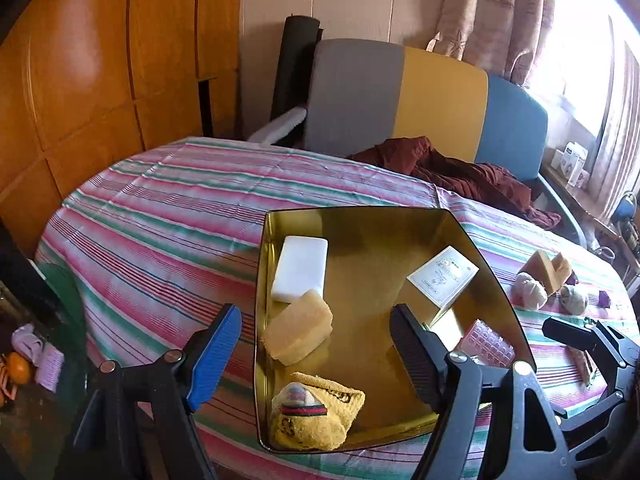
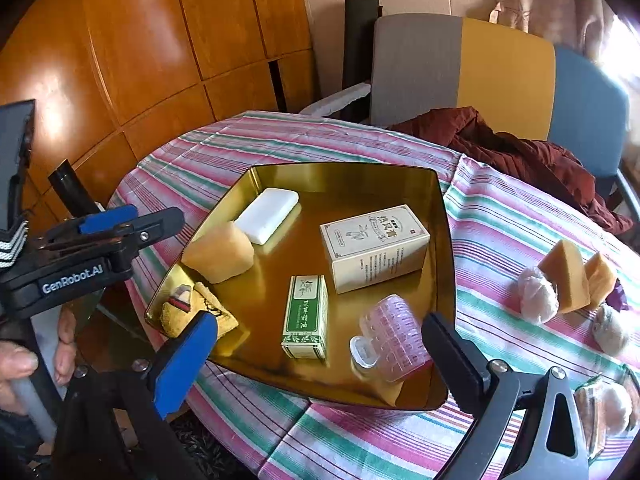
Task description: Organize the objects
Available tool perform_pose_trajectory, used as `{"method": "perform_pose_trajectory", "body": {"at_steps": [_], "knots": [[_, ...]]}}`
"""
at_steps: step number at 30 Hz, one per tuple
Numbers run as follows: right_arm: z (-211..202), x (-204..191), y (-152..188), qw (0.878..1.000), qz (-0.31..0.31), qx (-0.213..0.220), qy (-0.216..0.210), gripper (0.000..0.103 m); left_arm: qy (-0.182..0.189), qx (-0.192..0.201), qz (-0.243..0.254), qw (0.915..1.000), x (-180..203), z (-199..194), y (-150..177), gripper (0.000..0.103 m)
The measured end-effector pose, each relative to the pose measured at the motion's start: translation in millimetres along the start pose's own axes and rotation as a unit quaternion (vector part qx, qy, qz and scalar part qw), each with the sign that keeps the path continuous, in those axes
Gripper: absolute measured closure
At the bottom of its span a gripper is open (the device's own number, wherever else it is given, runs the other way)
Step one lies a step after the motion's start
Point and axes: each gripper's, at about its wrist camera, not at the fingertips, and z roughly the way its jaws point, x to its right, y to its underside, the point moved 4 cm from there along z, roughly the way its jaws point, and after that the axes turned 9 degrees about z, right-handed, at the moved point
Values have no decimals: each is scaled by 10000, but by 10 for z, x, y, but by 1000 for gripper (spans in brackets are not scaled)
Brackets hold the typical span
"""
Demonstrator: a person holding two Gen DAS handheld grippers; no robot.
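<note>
Both claws gape wide and hold nothing above the near edge of the desk (image 2: 360,440), and since the loose yellow sponge wedges (image 2: 568,280) lie toward its right edge, outside the gold tray (image 2: 446,240), the right claw (image 2: 320,352) is likely nearer than the left claw (image 1: 316,340).

Both wrist views close above, facing chairs; share gold tray (image 1: 280,232) (image 2: 446,240).

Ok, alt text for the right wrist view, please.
A shiny gold metal tray on a striped tablecloth holds a white soap bar, tan sponge, two cartons and a pink plastic pill case. The open right gripper hovers at its near edge.
</note>
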Motion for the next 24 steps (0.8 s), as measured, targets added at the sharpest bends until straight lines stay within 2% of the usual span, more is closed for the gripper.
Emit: {"method": "perform_pose_trajectory", "body": {"at_steps": [5,13,24], "knots": [[-63,51,-7,9997,104,130,156,0,-404,92,34,9991,-6,-84,11,25],[-101,155,2,9987,251,215,398,0,-448,275,323,9981,137,-200,17,25],[-230,328,-12,9948,557,510,683,0,-346,272,644,9970,332,-246,35,25]]}}
